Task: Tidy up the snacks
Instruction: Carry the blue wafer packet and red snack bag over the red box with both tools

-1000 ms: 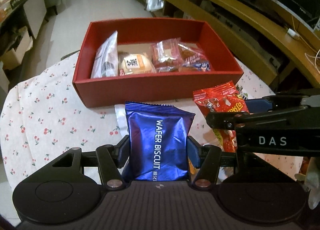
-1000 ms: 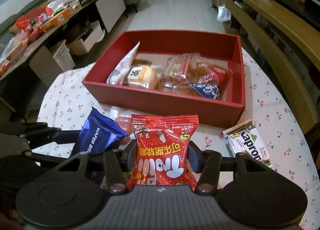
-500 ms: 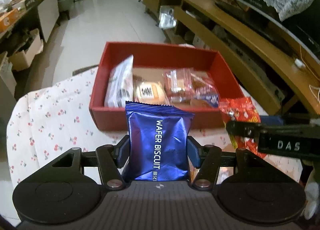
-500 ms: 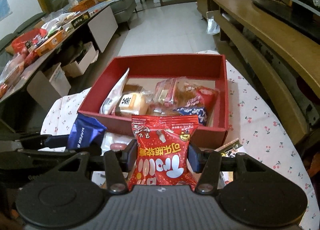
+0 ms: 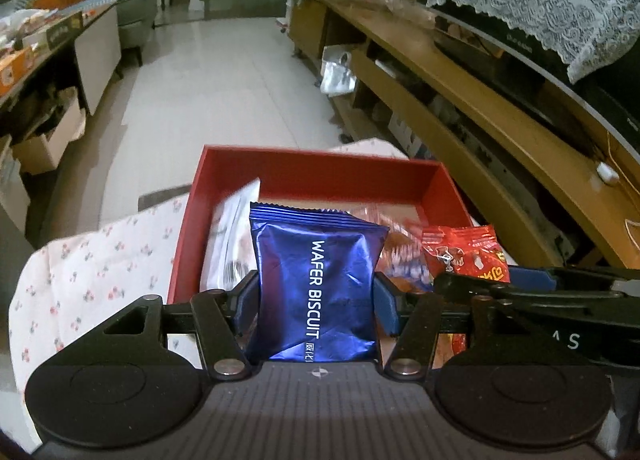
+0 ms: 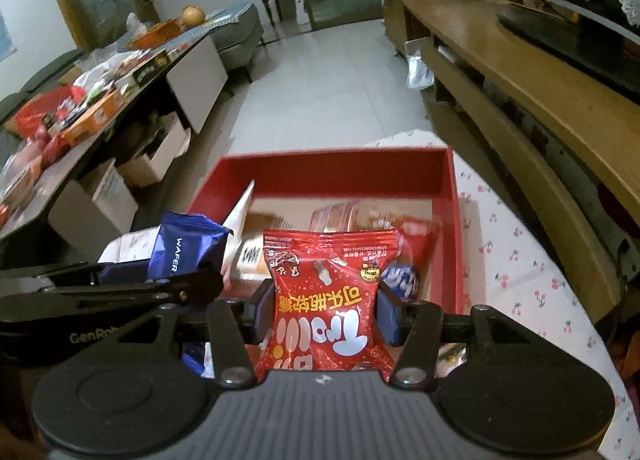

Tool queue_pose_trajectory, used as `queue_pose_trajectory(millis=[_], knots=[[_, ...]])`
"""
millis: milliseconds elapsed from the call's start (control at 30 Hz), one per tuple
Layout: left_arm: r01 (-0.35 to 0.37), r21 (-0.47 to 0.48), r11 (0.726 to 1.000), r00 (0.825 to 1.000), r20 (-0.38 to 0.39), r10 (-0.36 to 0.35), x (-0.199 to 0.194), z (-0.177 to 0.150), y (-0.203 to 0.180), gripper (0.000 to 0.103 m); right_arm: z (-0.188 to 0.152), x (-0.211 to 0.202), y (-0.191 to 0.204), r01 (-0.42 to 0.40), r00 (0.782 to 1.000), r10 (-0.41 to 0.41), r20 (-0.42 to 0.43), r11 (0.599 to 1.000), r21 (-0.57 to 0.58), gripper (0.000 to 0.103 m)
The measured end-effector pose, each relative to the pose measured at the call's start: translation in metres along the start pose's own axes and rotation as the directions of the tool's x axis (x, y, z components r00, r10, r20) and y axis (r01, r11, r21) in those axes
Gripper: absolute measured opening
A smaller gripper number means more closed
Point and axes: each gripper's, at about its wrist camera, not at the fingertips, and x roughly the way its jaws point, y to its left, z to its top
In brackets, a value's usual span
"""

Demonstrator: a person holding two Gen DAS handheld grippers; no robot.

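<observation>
— What's each hand got, from where you stand?

— The left gripper (image 5: pixel 316 302) is clamped partway closed on a blue wafer biscuit packet (image 5: pixel 318 284), its blue pads pressing both sides, packet upright. The right gripper (image 6: pixel 326 310) pinches a red candy packet (image 6: pixel 326 300) the same way (its print reads upside down from behind).

— And the box?

— The red box (image 6: pixel 336 169) sits on the table with the cherry-print cloth (image 6: pixel 532 260), just ahead of both grippers. Both packets hang in the air at its near side, side by side, the blue one to the left of the red one.

— Anything in it?

— Yes. A white packet (image 5: pixel 234 232) leans against the left wall, and there are clear-wrapped snacks (image 6: pixel 344 215) and a red-and-blue wrapper (image 6: pixel 404 274) nearer the right. They're blurred, so I can't read them.

— Is either held packet touching the box?

— I can't tell; the near wall is hidden behind the grippers.

— The room?

— A long wooden shelf unit (image 6: pixel 520 71) runs along the right, and a cluttered counter (image 6: pixel 100 99) on the left.
</observation>
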Motion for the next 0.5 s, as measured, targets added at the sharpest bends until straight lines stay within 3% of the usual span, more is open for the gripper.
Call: queue_pose_trajectory(millis=[500], knots=[[-0.027,-0.031,0.999,0.999,-0.032,0.026,0.057,0.023,0.003,0.064,0.035,0.055,-0.023,0.053,0.999,-0.053,-0.011,0.998,0.041,0.052]])
